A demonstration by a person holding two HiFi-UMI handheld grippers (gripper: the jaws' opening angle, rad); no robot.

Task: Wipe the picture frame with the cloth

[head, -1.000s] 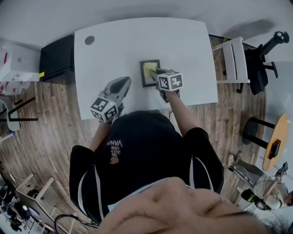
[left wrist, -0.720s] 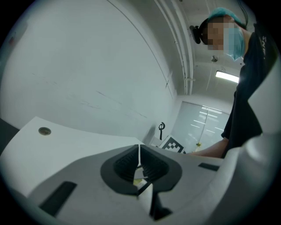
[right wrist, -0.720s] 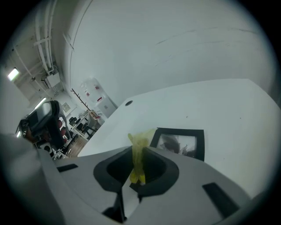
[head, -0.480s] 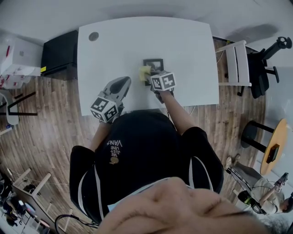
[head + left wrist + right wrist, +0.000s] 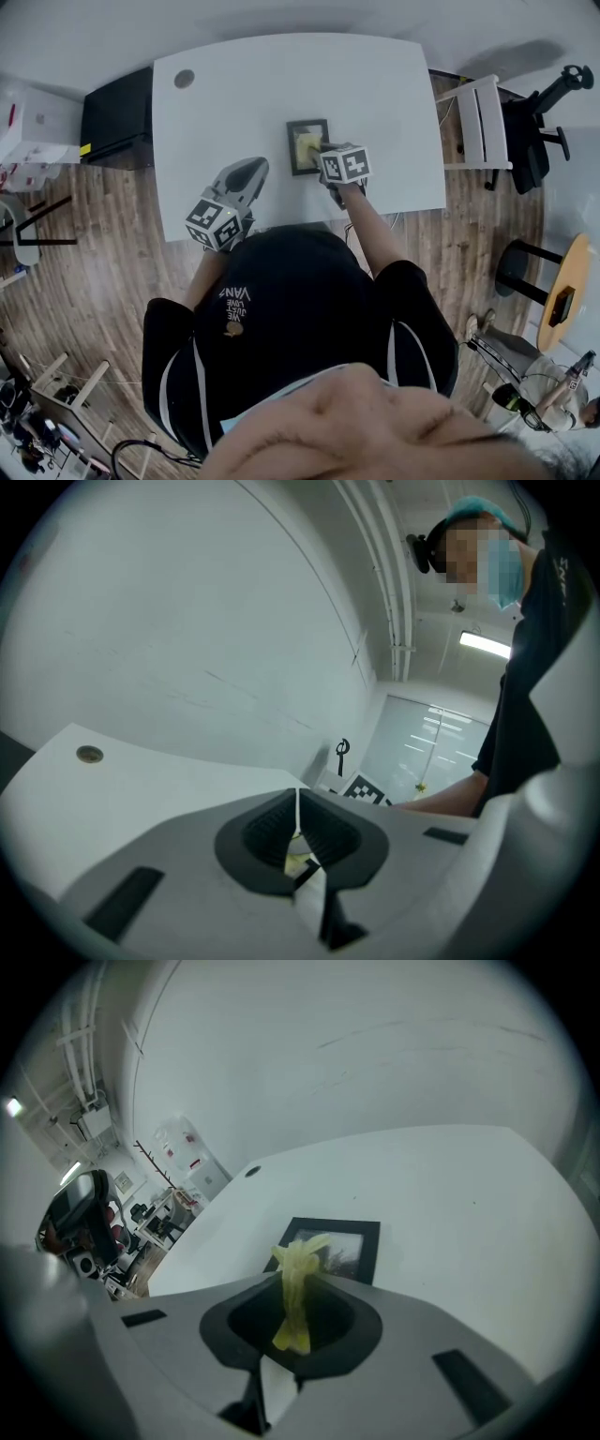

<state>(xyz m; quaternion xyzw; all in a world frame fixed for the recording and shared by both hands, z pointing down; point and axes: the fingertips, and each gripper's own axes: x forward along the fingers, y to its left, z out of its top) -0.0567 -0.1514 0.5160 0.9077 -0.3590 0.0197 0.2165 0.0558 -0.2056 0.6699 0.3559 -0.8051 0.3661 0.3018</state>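
Hidden stuff first. In the head view the right gripper has its marker cube over the near right corner of the picture frame, so we can't see its jaws there. The right gripper view sorts that out: the right gripper is clamped on the yellow cloth, which is bunched and sticking out past the tips. The cloth end overlaps the near left part of the picture frame. We can't tell whether it's actually touching the glass.

The frame lies flat on the white table, right of centre, and its near edge is cut off by the jaw bodies. The left gripper has its jaws together with nothing between them. Only a yellowish sliver shows through the slit, too small to identify. In the head view the left gripper sits over the table's near edge, well left of the frame.

Versus half a second ago: the cloth was off the frame's left edge and is now over the glass. The left gripper is unchanged.
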